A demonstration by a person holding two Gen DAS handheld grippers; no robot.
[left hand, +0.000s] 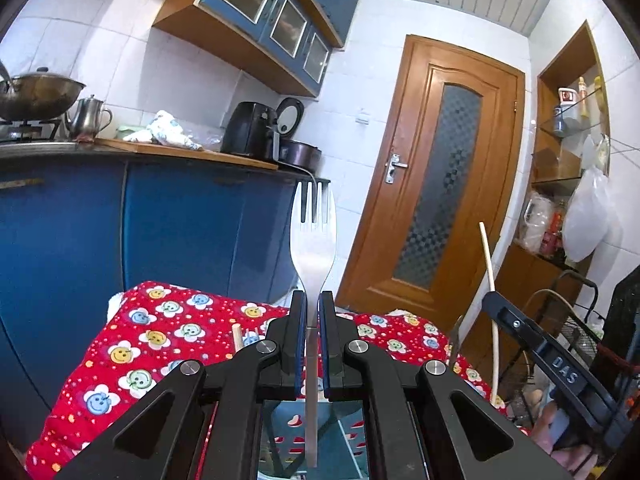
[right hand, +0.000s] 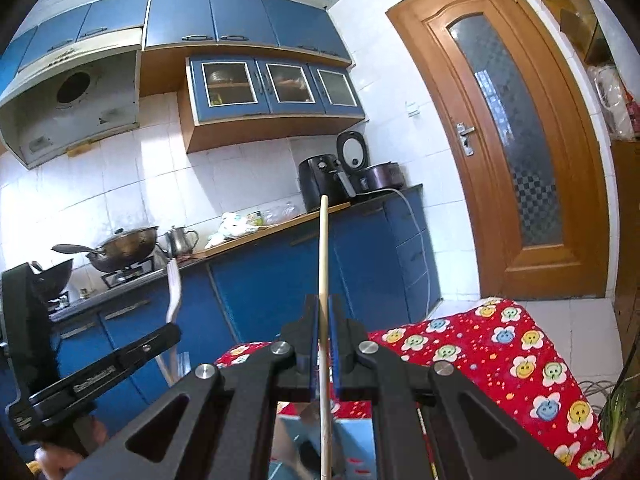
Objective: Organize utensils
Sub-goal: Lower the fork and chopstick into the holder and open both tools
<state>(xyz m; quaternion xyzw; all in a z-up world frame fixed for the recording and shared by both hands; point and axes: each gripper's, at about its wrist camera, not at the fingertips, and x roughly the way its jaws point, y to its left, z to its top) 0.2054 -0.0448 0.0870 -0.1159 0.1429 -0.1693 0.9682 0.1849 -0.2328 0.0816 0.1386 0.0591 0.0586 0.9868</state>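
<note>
My left gripper (left hand: 313,300) is shut on a steel fork (left hand: 313,236), tines pointing up, its handle running back between the pads. At the right of the left wrist view, the right gripper (left hand: 490,296) holds a pale wooden chopstick (left hand: 489,260) upright. In the right wrist view my right gripper (right hand: 324,304) is shut on that chopstick (right hand: 323,248), which stands up past the fingertips. The left gripper (right hand: 174,330) with the fork (right hand: 173,288) shows at the left there. Both are raised above a table under a red smiley-flower cloth (left hand: 160,344) (right hand: 500,344).
Blue base cabinets (left hand: 180,232) and a counter with a wok (left hand: 36,96), kettle (left hand: 86,118), air fryer (left hand: 250,130) and cooker stand beyond the table. A wooden door (left hand: 432,184) is at the right, with shelves (left hand: 568,160) and a wire rack (left hand: 576,328) beside it. Another chopstick end (left hand: 237,338) lies on the cloth.
</note>
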